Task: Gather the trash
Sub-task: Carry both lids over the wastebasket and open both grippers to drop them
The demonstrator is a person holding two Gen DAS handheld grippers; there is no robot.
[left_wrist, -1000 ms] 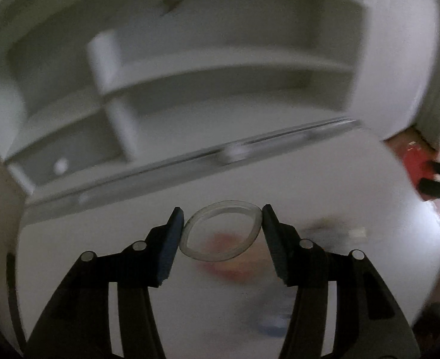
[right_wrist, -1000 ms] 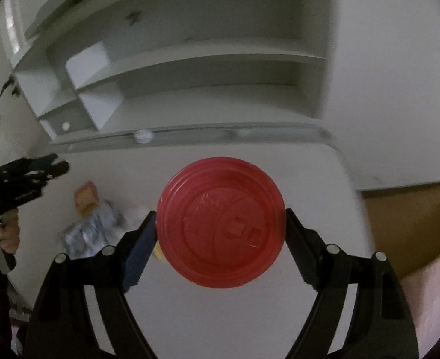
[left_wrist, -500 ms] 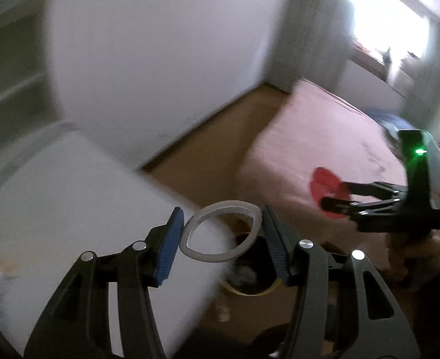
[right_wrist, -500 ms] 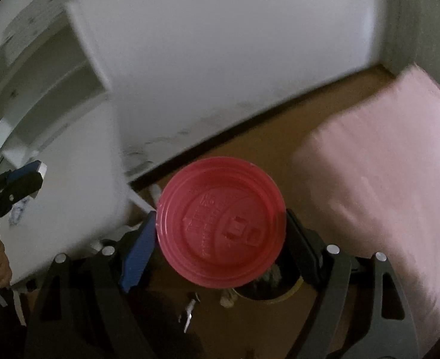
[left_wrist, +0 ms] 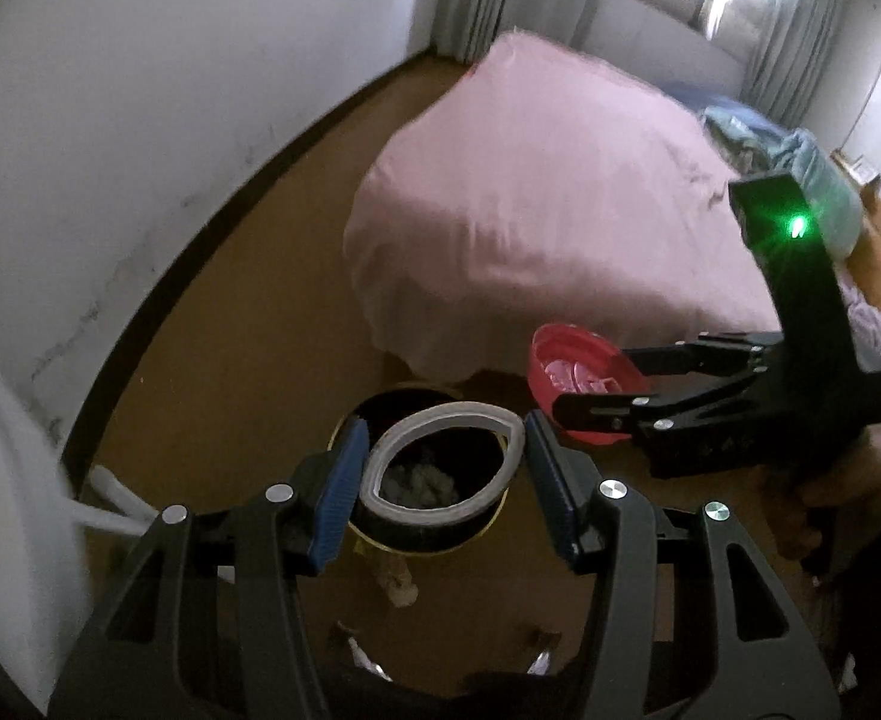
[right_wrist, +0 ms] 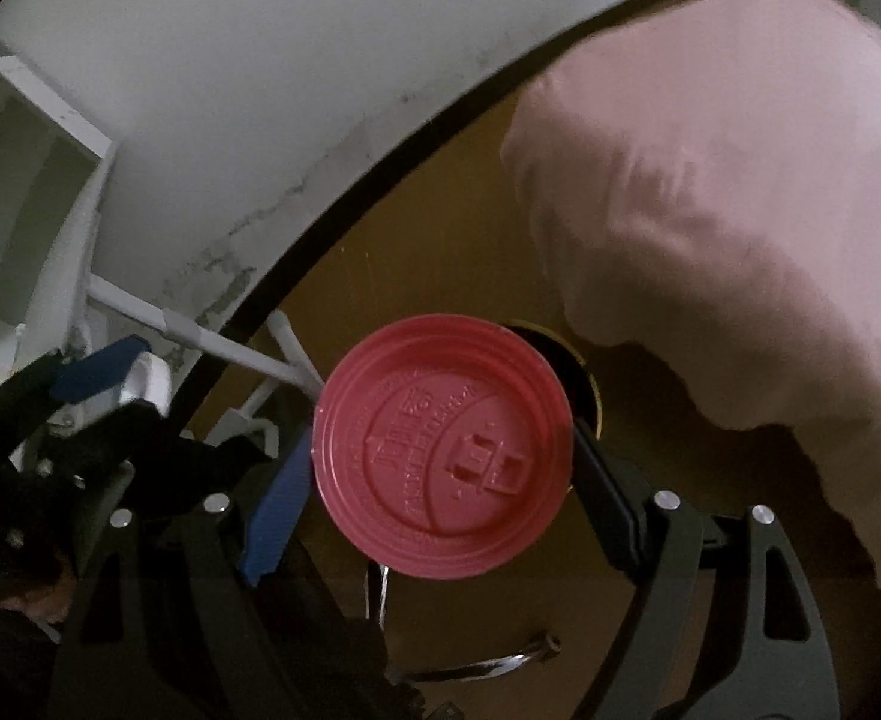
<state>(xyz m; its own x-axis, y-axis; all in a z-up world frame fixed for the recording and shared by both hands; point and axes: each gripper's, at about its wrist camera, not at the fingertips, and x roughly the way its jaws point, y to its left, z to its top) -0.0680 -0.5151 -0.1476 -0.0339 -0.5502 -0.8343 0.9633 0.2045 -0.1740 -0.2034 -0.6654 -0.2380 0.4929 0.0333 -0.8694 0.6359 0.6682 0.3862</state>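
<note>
My left gripper [left_wrist: 446, 474] is shut on a squashed translucent white ring [left_wrist: 503, 432] and holds it right over the open mouth of a round dark trash bin [left_wrist: 422, 531] on the brown floor; crumpled trash lies inside. My right gripper [right_wrist: 440, 474] is shut on a red plastic cup lid [right_wrist: 443, 459], which hides most of the bin [right_wrist: 581, 378] behind it. In the left wrist view the right gripper [left_wrist: 596, 384] holds the red lid [left_wrist: 572, 381] just right of the bin. The left gripper's fingers [right_wrist: 101, 369] show at the left of the right wrist view.
A pink duvet-covered bed [left_wrist: 536, 198] lies close behind the bin. A white wall [left_wrist: 140, 90] with a dark skirting runs along the left. White desk legs [right_wrist: 200, 333] and shelves [right_wrist: 26, 180] stand at the left. Small scraps [left_wrist: 401, 585] lie on the floor before the bin.
Both grippers have swung away from the white desk and shelves, down towards the floor. The ring is now over the bin's mouth and the red lid is close beside it.
</note>
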